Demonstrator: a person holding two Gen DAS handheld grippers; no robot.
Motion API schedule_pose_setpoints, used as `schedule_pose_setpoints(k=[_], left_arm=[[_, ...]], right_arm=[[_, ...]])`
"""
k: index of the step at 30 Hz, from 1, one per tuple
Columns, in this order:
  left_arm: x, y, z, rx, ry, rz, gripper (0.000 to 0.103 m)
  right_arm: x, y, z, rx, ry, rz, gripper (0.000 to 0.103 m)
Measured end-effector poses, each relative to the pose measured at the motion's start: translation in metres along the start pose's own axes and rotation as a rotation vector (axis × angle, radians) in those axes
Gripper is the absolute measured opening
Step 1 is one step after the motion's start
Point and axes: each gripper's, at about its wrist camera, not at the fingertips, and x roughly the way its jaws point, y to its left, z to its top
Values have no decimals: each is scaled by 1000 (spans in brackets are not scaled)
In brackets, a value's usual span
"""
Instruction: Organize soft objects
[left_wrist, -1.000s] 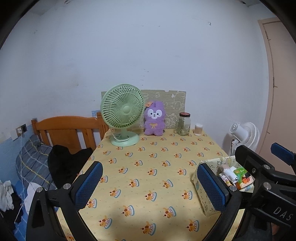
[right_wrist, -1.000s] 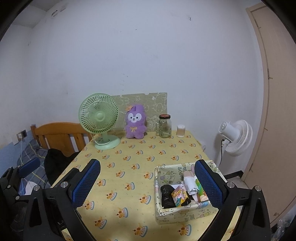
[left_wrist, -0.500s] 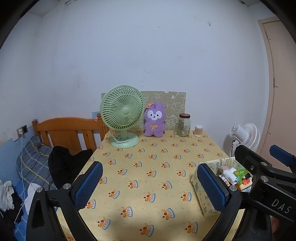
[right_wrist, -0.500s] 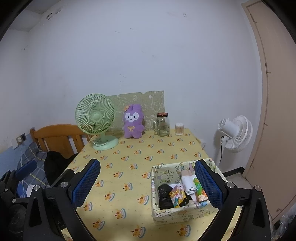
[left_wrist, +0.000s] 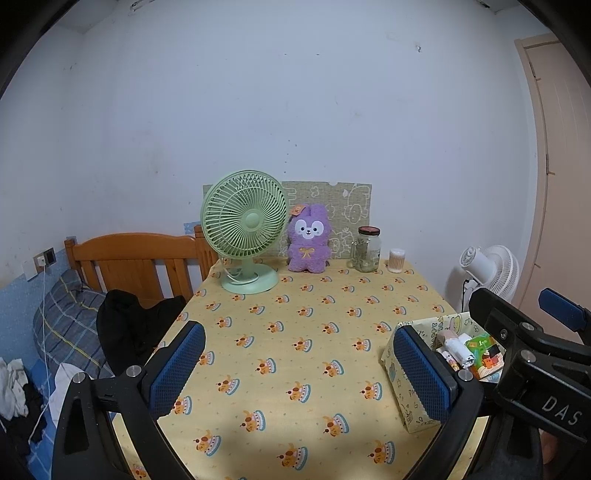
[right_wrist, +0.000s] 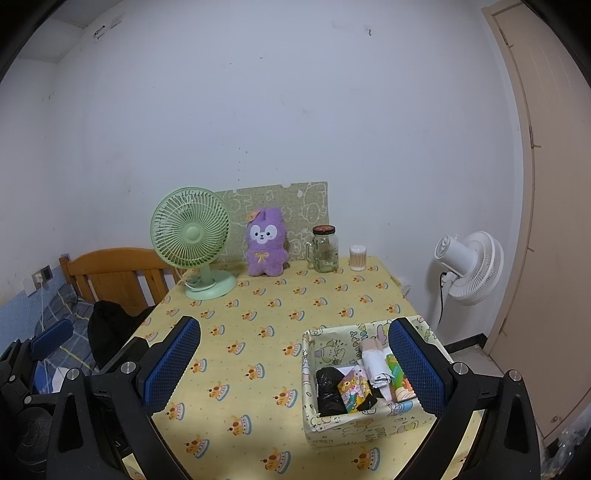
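Observation:
A purple plush bunny (left_wrist: 308, 239) (right_wrist: 266, 243) sits upright at the far edge of the yellow patterned table (left_wrist: 295, 332) (right_wrist: 258, 332), against a green board. A patterned fabric box (right_wrist: 332, 428) (left_wrist: 402, 391) near the front right holds a black bundle, white rolls and colourful packets. My left gripper (left_wrist: 299, 369) hovers open over the table's front, nothing between its blue pads. My right gripper (right_wrist: 291, 367) is open too, its right finger (right_wrist: 415, 373) in front of the box.
A green desk fan (left_wrist: 245, 229) (right_wrist: 192, 236) stands left of the bunny. A glass jar (left_wrist: 365, 249) (right_wrist: 325, 249) and a small cotton-swab tub (left_wrist: 396, 255) are at its right. A white floor fan (right_wrist: 469, 266), a wooden headboard (left_wrist: 129, 258) and black clothing (left_wrist: 133, 325) flank the table.
Both grippers have drawn back and risen slightly, so the table and box look smaller and farther. Nothing on the table moved; both stay open.

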Motion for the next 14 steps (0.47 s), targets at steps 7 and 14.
schedule_pose_setpoints(k=[7, 14], left_arm=[[-1, 1, -1, -3, 3, -2, 103], [1, 1, 0, -4, 7, -1, 103]], right_arm=[[0, 0, 0, 1, -1, -2, 103], [3, 0, 1, 3, 6, -3, 103]])
